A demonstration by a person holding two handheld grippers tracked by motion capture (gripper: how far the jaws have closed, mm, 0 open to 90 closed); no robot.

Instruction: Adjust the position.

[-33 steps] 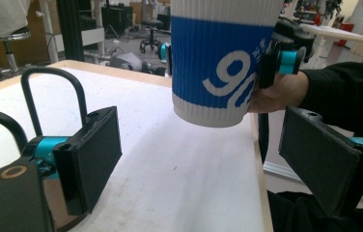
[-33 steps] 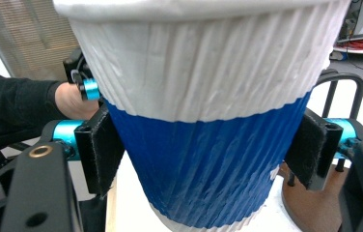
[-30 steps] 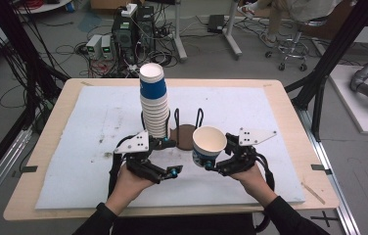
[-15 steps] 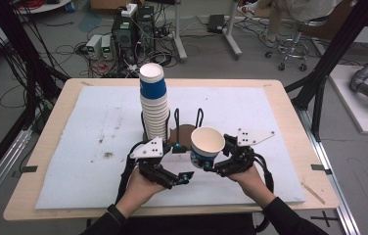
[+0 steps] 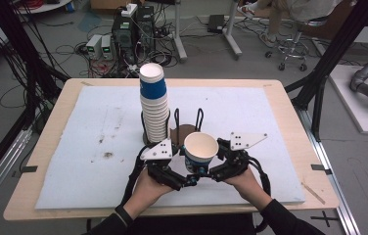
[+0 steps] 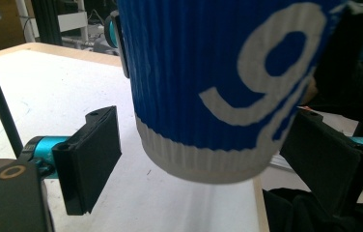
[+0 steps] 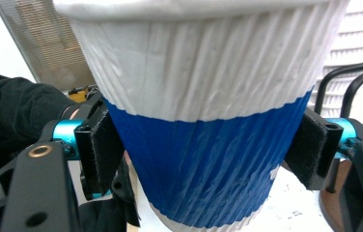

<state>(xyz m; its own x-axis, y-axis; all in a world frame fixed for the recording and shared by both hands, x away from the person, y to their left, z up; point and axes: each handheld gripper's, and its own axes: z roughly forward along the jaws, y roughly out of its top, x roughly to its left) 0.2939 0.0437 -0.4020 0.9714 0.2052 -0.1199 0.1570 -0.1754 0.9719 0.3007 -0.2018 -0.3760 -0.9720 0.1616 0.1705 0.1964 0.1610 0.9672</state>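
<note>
The right gripper (image 5: 210,169) clamps its jaws on a blue and white paper cup (image 5: 200,152), held upright above the white mat (image 5: 74,147). At the cup's 8 o'clock, the left gripper (image 5: 188,180) brackets its base with wide jaws, seemingly not touching. A tall cup stack (image 5: 154,105) stands at 11 o'clock.

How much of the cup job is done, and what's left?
Looks done: one paper cup is off the tall stack and clamped in the right gripper. In hand: the left gripper has open jaws either side of the cup's bottom, pads not touching. Probably left: placing it, maybe in the wire holder.
</note>
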